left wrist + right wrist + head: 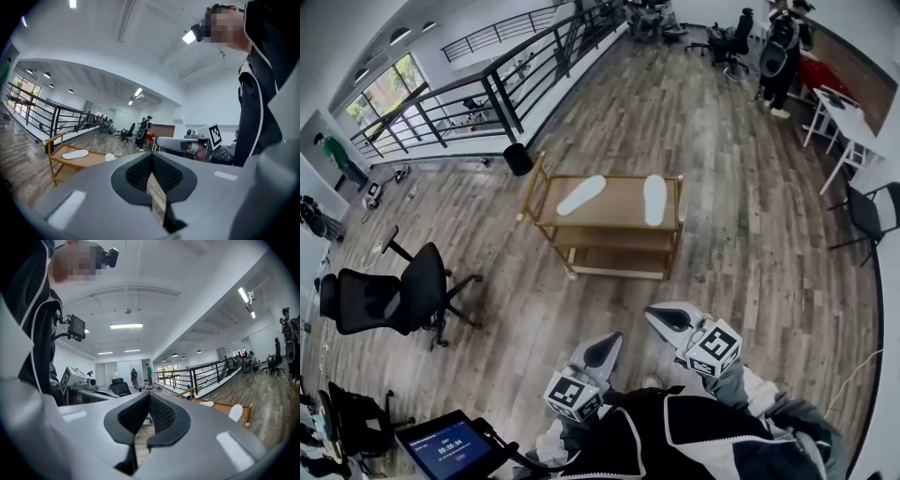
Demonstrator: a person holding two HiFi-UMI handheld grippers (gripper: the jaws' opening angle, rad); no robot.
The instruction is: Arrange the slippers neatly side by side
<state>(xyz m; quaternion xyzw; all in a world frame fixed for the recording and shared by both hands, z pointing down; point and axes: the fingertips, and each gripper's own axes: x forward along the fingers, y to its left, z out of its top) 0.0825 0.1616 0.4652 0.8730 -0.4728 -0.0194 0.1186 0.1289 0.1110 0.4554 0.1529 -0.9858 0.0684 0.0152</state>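
Two white slippers lie apart on top of a wooden cart (617,208). One slipper (581,195) is angled at the left; the other slipper (654,200) lies straight at the right. My left gripper (607,345) and right gripper (661,317) are held close to the person's body, well short of the cart, both shut and empty. In the left gripper view its jaws (151,164) are shut, with the slippers (75,154) far off at the left. In the right gripper view its jaws (150,404) are shut, with the slippers (236,412) far off at the right.
A black office chair (394,295) stands at the left and a black bin (518,158) sits beyond the cart by the railing (487,94). A white table (848,122), a black chair (872,211) and a standing person (780,56) are at the far right. A screen (450,448) is at the bottom left.
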